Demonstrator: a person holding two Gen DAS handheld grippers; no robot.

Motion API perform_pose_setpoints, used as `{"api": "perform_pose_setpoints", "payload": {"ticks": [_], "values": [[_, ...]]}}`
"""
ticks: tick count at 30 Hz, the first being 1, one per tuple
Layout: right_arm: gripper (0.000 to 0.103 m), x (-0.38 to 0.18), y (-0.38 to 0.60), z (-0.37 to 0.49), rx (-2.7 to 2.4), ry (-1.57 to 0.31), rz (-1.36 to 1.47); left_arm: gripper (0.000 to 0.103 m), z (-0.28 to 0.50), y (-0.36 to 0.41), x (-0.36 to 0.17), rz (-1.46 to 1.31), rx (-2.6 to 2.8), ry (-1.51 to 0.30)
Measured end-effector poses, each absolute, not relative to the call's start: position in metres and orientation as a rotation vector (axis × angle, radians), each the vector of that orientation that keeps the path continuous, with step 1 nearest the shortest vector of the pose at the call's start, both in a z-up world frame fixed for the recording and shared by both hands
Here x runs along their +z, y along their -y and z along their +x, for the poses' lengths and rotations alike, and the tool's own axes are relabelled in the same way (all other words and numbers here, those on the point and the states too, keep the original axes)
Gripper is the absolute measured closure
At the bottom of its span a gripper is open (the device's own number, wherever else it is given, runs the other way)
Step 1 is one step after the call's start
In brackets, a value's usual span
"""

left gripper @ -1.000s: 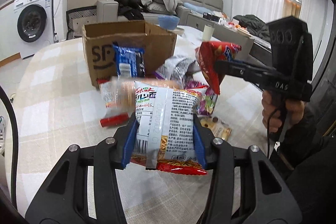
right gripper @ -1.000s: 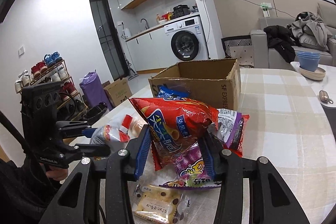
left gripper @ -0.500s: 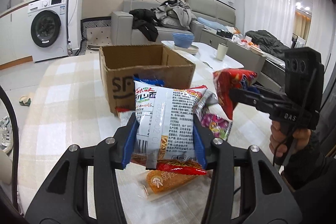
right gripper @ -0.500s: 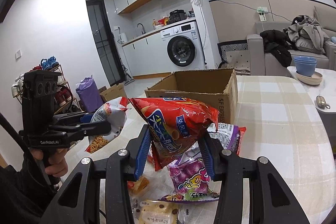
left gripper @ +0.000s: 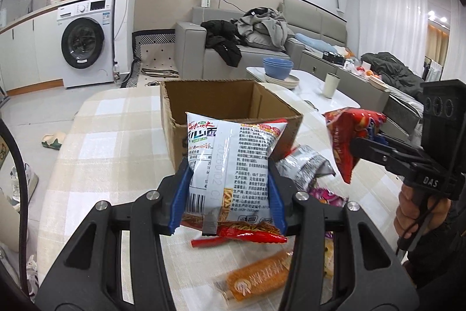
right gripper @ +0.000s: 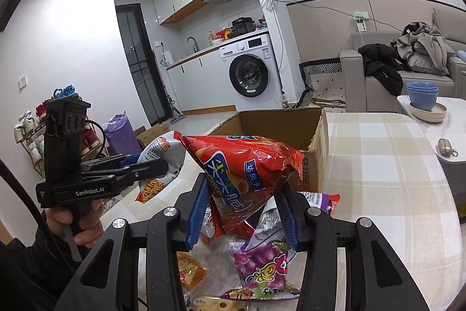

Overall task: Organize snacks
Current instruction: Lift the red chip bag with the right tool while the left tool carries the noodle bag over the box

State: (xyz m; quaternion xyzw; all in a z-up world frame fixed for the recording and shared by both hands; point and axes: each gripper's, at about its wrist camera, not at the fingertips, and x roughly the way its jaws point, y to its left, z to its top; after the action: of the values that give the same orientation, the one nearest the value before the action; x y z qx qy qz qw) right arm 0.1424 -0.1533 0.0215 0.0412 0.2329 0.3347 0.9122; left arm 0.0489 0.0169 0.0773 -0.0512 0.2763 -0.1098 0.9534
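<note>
We have a packet in each hand, both lifted clear of the surface so they can travel over the wall of the box. Nearest us, the left hand-held gripper is closed on the white crinkly noodle-snack packet with a red bottom edge, its blue pads pressing the two sides so the packet hangs upright. At about three o'clock from it, the right hand-held gripper is clamped on the red foil crisp bag with blue lettering, pinching its lower end so the puffed part stands forward. Below both, the loose pile waits: an orange wrapped bar, a purple sweet bag and a silver packet lie on the checked cloth. Farther on, at twelve o'clock, stands the open brown cardboard box, flaps up, likely the destination for both packets.
</note>
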Motion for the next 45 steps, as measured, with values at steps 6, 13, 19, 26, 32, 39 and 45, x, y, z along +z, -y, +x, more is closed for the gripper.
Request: {"api": "perform_pose_setpoints", "payload": {"ticks": [6,13,19,26,32,39,45], "values": [[0.057,0.026,0.15,0.149,0.691,-0.477,0.085,0.058,0.066,-0.019,0.088,-0.103,-0.198,-0.551],[0.057,0.028,0.146,0.159,0.682,-0.474,0.085,0.058,0.08,-0.013,0.092,-0.106,-0.18,-0.541],[0.057,0.03,0.141,0.169,0.68,-0.477,0.084,0.058,0.101,-0.01,0.096,-0.104,-0.162,-0.537],[0.057,0.032,0.137,0.182,0.678,-0.469,0.084,0.058,0.126,-0.008,0.099,-0.098,-0.14,-0.535],[0.057,0.034,0.134,0.191,0.651,-0.441,0.079,0.058,0.144,-0.005,0.097,-0.089,-0.127,-0.53],[0.057,0.035,0.13,0.201,0.649,-0.428,0.091,0.058,0.175,-0.005,0.09,-0.088,-0.101,-0.527],[0.057,0.034,0.124,0.211,0.645,-0.406,0.101,0.058,0.194,-0.007,0.083,-0.092,-0.084,-0.522]]}}
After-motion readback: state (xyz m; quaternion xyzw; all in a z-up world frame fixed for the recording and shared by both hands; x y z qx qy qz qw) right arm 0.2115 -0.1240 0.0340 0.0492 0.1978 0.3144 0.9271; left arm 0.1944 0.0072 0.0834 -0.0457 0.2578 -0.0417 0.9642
